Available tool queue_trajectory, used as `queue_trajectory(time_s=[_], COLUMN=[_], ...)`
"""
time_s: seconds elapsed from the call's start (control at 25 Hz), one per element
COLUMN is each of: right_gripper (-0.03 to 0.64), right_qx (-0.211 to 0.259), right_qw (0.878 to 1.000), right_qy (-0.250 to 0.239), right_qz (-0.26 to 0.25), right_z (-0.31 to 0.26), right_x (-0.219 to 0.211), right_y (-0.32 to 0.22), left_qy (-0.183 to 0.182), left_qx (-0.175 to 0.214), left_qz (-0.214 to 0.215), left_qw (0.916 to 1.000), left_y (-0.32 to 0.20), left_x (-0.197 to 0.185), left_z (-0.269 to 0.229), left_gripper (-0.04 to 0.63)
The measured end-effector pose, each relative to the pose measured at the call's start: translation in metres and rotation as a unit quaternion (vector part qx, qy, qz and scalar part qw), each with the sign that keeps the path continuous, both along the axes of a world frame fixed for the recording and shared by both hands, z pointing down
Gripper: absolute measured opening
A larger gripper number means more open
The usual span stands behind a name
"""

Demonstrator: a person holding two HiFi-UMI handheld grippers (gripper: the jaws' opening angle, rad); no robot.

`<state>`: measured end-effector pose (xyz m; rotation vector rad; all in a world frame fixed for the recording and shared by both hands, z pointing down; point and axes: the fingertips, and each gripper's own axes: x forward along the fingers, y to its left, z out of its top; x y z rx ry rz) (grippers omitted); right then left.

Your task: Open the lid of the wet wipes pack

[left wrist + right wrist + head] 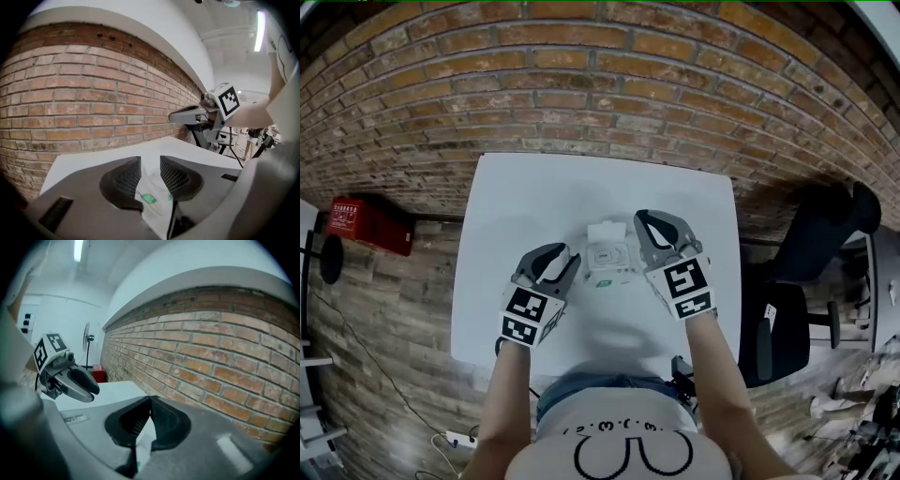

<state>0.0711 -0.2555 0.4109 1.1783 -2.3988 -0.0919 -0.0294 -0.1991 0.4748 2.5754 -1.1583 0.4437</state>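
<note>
The wet wipes pack (610, 262) lies in the middle of the white table (506, 234), and its white lid (606, 231) stands up at its far edge. My left gripper (570, 261) hovers by the pack's left side. Its jaws stand apart, and in the left gripper view (150, 161) the pack (153, 200) shows through the gap without the pads pressing on it. My right gripper (644, 221) is raised to the right of the pack. Its jaws are shut, tips meeting (150, 400), with only a white piece of the pack (142, 447) visible below them.
A brick wall (609, 84) runs behind the table. On the floor to the left sits a red box (358, 223), and a black chair (811, 281) stands on the right. The person's body is at the table's near edge.
</note>
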Motion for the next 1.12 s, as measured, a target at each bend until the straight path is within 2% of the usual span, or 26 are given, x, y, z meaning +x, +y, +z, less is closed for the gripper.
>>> queue_trajectory(time_s=[0.24, 0.44, 0.52, 0.64, 0.8, 1.12], right_gripper=[0.002, 0.002, 0.002, 0.002, 0.002, 0.002], right_qx=[0.019, 0.047, 0.063, 0.082, 0.088, 0.094], right_qw=[0.995, 0.993, 0.991, 0.989, 0.986, 0.987], right_qy=[-0.080, -0.096, -0.102, -0.113, -0.126, -0.116], right_qz=[0.054, 0.059, 0.057, 0.057, 0.063, 0.057], right_z=[-0.034, -0.056, -0.067, -0.080, -0.088, -0.092], right_x=[0.022, 0.030, 0.030, 0.029, 0.032, 0.028], right_y=[0.036, 0.057, 0.060, 0.065, 0.070, 0.080], left_qy=[0.052, 0.067, 0.058, 0.045, 0.044, 0.046], left_qx=[0.093, 0.146, 0.155, 0.165, 0.179, 0.196], left_qz=[-0.047, -0.083, -0.097, -0.103, -0.101, -0.098], left_qw=[0.9932, 0.9836, 0.9814, 0.9799, 0.9777, 0.9745], left_y=[-0.008, -0.011, -0.012, -0.011, -0.007, 0.002], left_x=[-0.012, -0.027, -0.032, -0.034, -0.033, -0.032], left_z=[-0.064, -0.105, -0.114, -0.122, -0.129, -0.141], left_gripper=[0.124, 0.107, -0.003, -0.003, -0.003, -0.003])
